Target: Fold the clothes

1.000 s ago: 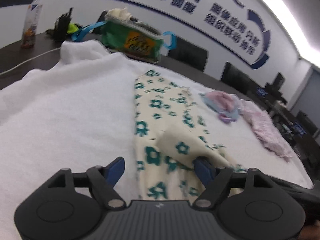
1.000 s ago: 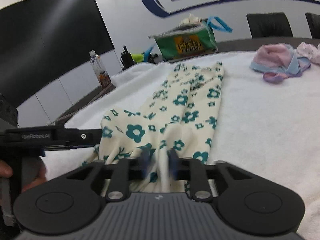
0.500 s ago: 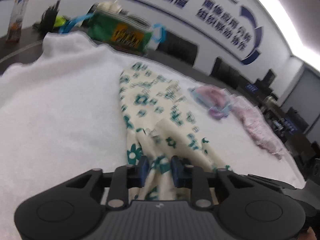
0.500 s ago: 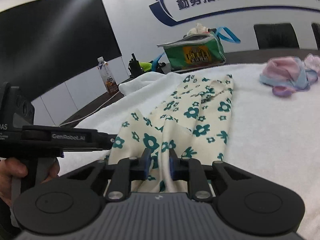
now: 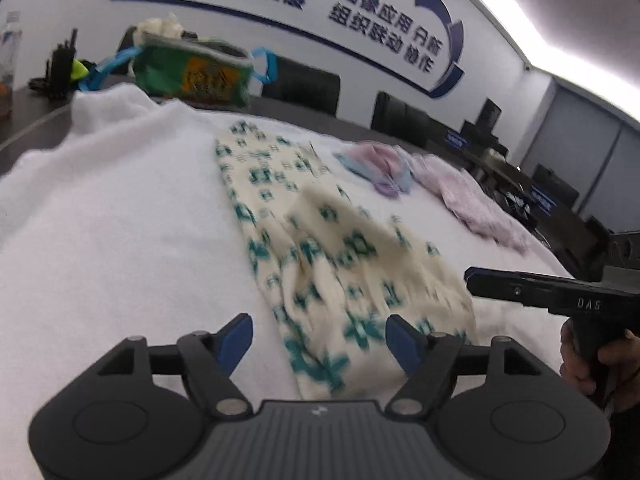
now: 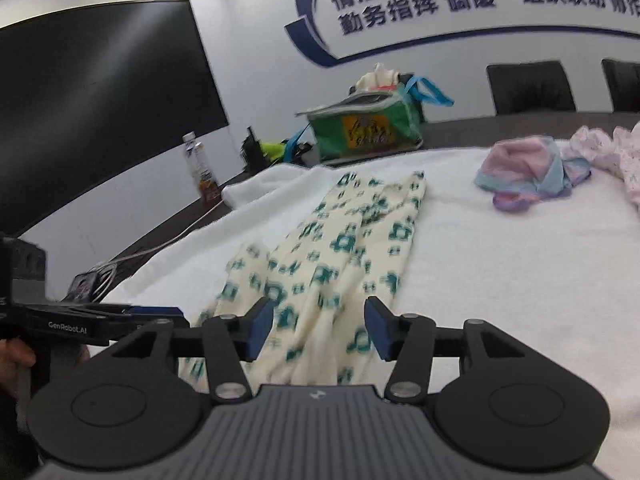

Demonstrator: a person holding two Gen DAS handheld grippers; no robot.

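1. The floral garment (image 5: 320, 240) is found lying lengthwise on the white towel (image 5: 112, 220) covering the table, its near end rumpled and bunched.
2. The left gripper (image 5: 319, 338) is seen with jaws spread, having just been opening; the cloth lies below and between the pads, unpinched.
3. The right gripper (image 6: 319, 322) is likewise spread, its jaws just opened; the hem lies between them, not clamped.
4. Progress is judged early: the garment appears narrowed lengthwise, but no neat crosswise fold is shown.
5. A pink and blue garment (image 6: 520, 172) and a pale pink garment (image 5: 476, 200) are noted beyond, unfolded and apparently untouched.
6. Most of the task is judged outstanding.
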